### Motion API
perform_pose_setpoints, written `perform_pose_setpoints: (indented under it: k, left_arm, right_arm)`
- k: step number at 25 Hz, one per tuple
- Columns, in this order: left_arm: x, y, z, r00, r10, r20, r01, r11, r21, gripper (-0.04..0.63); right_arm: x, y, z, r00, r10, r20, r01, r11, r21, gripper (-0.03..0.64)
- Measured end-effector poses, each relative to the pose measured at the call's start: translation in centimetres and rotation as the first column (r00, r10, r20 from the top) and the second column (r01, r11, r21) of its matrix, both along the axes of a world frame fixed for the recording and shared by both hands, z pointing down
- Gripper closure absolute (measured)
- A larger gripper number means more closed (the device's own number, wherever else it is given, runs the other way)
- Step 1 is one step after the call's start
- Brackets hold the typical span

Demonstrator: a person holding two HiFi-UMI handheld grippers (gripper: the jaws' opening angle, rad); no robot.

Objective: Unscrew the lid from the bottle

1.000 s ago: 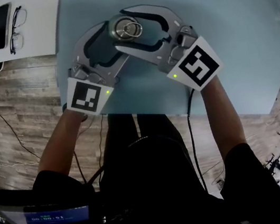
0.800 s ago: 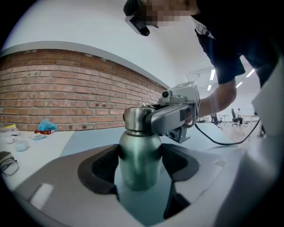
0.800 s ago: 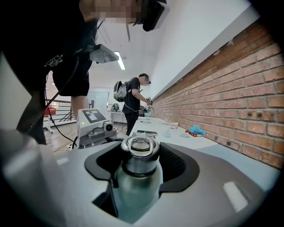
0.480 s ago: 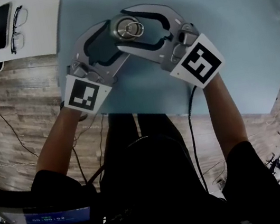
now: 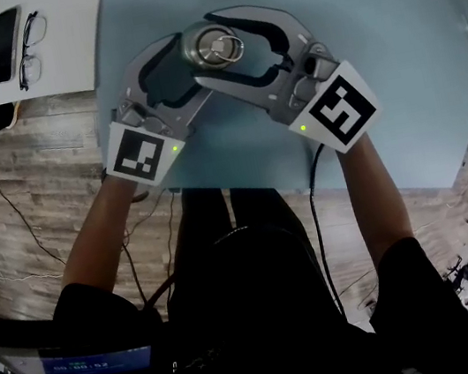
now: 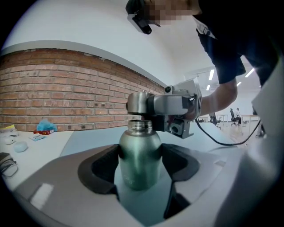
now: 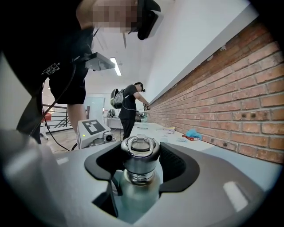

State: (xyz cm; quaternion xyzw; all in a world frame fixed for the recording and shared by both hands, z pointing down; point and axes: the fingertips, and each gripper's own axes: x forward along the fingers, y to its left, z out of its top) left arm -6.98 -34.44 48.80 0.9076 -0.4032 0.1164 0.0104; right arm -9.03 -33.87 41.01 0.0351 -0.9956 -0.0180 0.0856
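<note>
From where I stood, the rounded metal bottle with a green sheen (image 6: 140, 155) was upright on the pale blue round table (image 5: 390, 55), at twelve o'clock from the person and close to the table's near edge; its brushed-steel lid with a wire ring on top (image 7: 140, 153) sat over the shiny threaded neck, and I could not tell whether the threads were engaged or free. The left gripper (image 6: 140, 162) came in from about seven o'clock and was clamped on the bottle's body, its dark pads (image 6: 104, 166) pressed against both flanks below the shoulder. The right gripper (image 7: 140, 164) came in from about four o'clock, higher up, and was closed on the lid, the black pads (image 7: 171, 164) hugging the steel cap at nine and three o'clock; seen from above, its jaws crossed over those of the left one. Both marker cubes faced the person, each with a small green light lit. At ten o'clock, well apart on a white tabletop (image 5: 65, 41), lay a black phone (image 5: 1, 33) just beside a pair of dark-framed glasses (image 5: 29, 49); a red brick wall (image 6: 53, 93) ran behind the table; another person in dark clothes (image 7: 129, 108) stood far off down the room.
</note>
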Motion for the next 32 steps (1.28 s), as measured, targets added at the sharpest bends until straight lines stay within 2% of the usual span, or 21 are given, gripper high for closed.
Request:
perform_pose_setpoints:
  k: [4, 7, 16, 23, 32]
  left_arm:
    - [-0.1, 0.0, 0.1, 1.000, -0.003, 0.013, 0.003, 1.000, -0.004, 0.290]
    - [-0.1, -0.1, 0.0, 1.000, -0.015, 0.019, 0.015, 1.000, -0.003, 0.262]
    - [-1.1, 1.6, -1.0, 0.995, -0.095, 0.005, 0.095, 0.995, -0.005, 0.263]
    - [0.2, 3.1, -2.5, 0.985, -0.160, -0.066, 0.159, 0.987, -0.023, 0.349]
    - [0.8, 4.1, -2.3, 0.976, -0.197, -0.096, 0.194, 0.980, -0.037, 0.455]
  right_arm:
    - [0.3, -0.1, -0.7, 0.999, 0.035, 0.029, -0.034, 0.999, -0.005, 0.351]
    - [0.7, -0.3, -1.0, 0.997, 0.066, 0.044, -0.066, 0.998, -0.005, 0.351]
    - [2.9, -0.7, -0.7, 0.981, 0.187, 0.050, -0.187, 0.982, 0.000, 0.351]
    - [6.2, -0.7, -0.4, 0.962, 0.272, 0.039, -0.272, 0.962, 0.011, 0.351]
    - [7.5, -0.8, 2.5, 0.944, 0.329, -0.013, -0.328, 0.944, 0.033, 0.351]
